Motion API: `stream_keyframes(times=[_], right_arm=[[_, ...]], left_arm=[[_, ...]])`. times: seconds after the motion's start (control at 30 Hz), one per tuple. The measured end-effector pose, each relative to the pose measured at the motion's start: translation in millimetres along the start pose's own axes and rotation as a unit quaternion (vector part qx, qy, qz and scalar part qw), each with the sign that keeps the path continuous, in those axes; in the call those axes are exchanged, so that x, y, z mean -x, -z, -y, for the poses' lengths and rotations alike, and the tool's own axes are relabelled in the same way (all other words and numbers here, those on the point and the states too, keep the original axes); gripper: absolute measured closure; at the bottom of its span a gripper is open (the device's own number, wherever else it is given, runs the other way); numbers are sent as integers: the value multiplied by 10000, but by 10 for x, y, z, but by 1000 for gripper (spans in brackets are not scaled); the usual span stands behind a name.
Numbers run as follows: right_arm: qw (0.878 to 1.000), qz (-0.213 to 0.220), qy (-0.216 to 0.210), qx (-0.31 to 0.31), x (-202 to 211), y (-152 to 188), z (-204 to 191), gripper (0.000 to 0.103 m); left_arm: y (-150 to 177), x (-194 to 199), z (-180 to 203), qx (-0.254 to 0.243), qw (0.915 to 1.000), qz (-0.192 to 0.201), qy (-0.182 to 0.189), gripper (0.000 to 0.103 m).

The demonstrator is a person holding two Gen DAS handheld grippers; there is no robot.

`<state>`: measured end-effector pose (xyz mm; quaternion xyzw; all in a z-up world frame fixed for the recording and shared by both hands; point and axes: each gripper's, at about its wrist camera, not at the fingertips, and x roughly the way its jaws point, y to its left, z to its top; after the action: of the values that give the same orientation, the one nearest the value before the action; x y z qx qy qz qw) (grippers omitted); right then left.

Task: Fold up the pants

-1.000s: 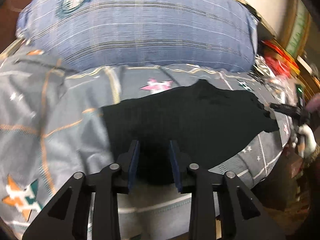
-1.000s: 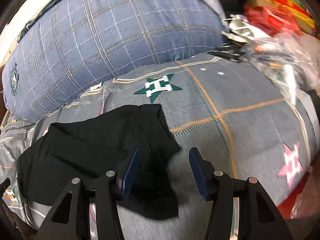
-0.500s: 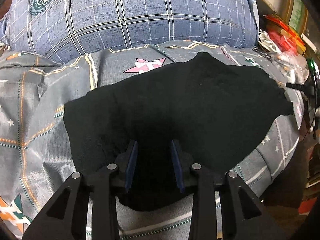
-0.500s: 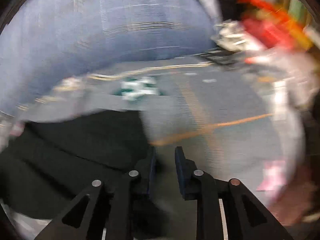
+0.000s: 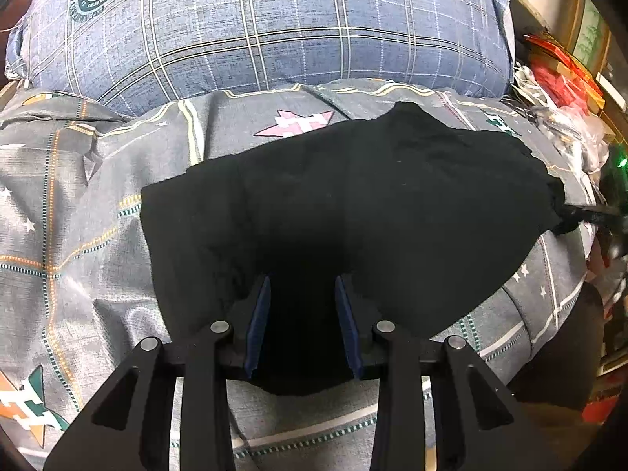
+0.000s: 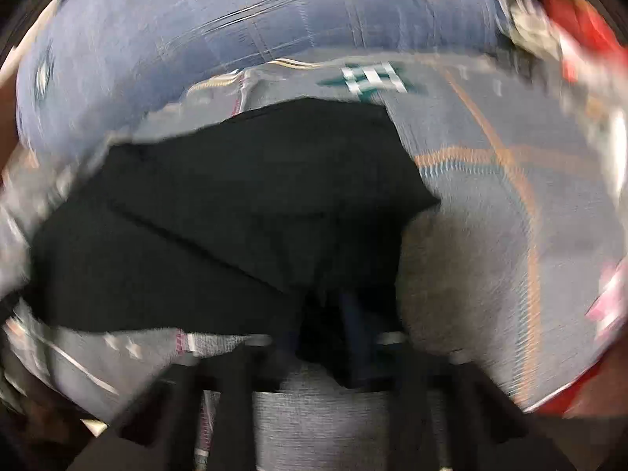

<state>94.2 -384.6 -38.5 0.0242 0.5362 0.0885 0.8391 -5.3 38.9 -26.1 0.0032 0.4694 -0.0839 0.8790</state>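
Observation:
Black pants (image 5: pixel 353 212) lie spread on a grey star-patterned bed sheet (image 5: pixel 78 235). My left gripper (image 5: pixel 301 286) is open, its blue-padded fingers over the near edge of the pants, nothing clamped between them. In the blurred right wrist view my right gripper (image 6: pixel 327 306) has its jaws close together on the near right corner of the pants (image 6: pixel 235 212), and the cloth drapes over the fingers. The right gripper also shows in the left wrist view (image 5: pixel 588 212), at the far right edge of the pants.
A large blue plaid pillow (image 5: pixel 255 27) lies behind the pants. Red packages and plastic clutter (image 5: pixel 561 78) sit at the right of the bed. The bed's near edge (image 5: pixel 314 431) runs just below my left gripper.
My right gripper has closed on the corner of the pants and is moving fast, blurring its view. My left gripper has stayed open and moved slightly closer over the cloth.

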Motion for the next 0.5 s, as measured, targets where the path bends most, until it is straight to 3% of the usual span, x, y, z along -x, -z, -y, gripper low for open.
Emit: stream_keyframes(times=[0.1, 0.2, 0.33, 0.4, 0.47, 0.5], right_arm=[[9977, 458, 263, 425, 328, -282, -160, 98], [9898, 1248, 342, 593, 728, -617, -258, 98], [9731, 2102, 594, 737, 929, -618, -243, 97], [9720, 1923, 1062, 831, 727, -420, -122, 87], [9805, 977, 1588, 614, 309, -155, 185, 86], [9834, 666, 1630, 441, 184, -39, 328, 86]], left_arm=[[-12, -35, -78, 136, 9999, -9, -28, 71], [4, -62, -102, 235, 9997, -34, -10, 71], [55, -85, -47, 163, 9998, -36, -73, 71], [74, -100, -25, 106, 9999, -44, -93, 71], [73, -107, -9, 47, 9999, -45, -97, 71], [68, -106, -8, 37, 9999, -49, -99, 71]])
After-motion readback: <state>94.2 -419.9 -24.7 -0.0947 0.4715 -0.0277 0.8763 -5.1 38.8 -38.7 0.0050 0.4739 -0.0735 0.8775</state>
